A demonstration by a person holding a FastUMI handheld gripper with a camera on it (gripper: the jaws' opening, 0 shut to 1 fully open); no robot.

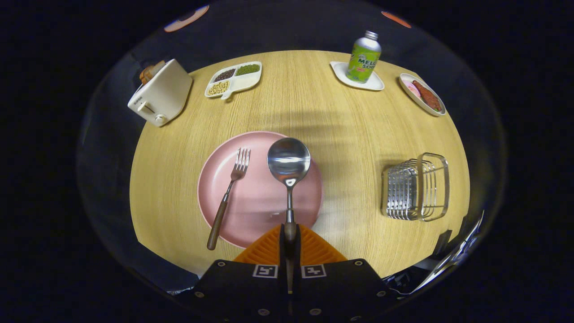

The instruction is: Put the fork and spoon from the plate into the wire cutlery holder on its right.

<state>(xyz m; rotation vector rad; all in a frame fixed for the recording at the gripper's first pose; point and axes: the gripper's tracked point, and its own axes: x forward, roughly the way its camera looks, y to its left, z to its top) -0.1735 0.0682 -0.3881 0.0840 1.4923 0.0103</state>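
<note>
The gripper (289, 233) is clenched on the spoon (289, 167): both fingers press on its brown handle, one from either side, and the metal neck and bowl stick straight out ahead of them. The spoon's bowl faces up, over the far part of the pink plate (251, 206); whether it is lifted clear of the plate or touches it cannot be told from this view.

Taking the pink plate as the landmark: the fork (228, 197) lies on its left half, tines pointing away from the gripper, its brown handle running back over the near left rim onto the wooden worktop (350, 134). The fork and spoon are apart, roughly parallel. The wire cutlery holder (415, 188) stands on the worktop well to the right of the plate, with bare wood between them.

Beyond the plate, at the far left, a cream toaster (161, 93) sits at the worktop's edge with bread in its slot. Just right of it, still beyond the plate, is a white divided dish (233, 80) with three kinds of beans. Far beyond the plate to the right, a green drink bottle (364, 57) stands upright on a small white tray (357, 76), and further right again a small oval dish (422, 94) holds food.
</note>
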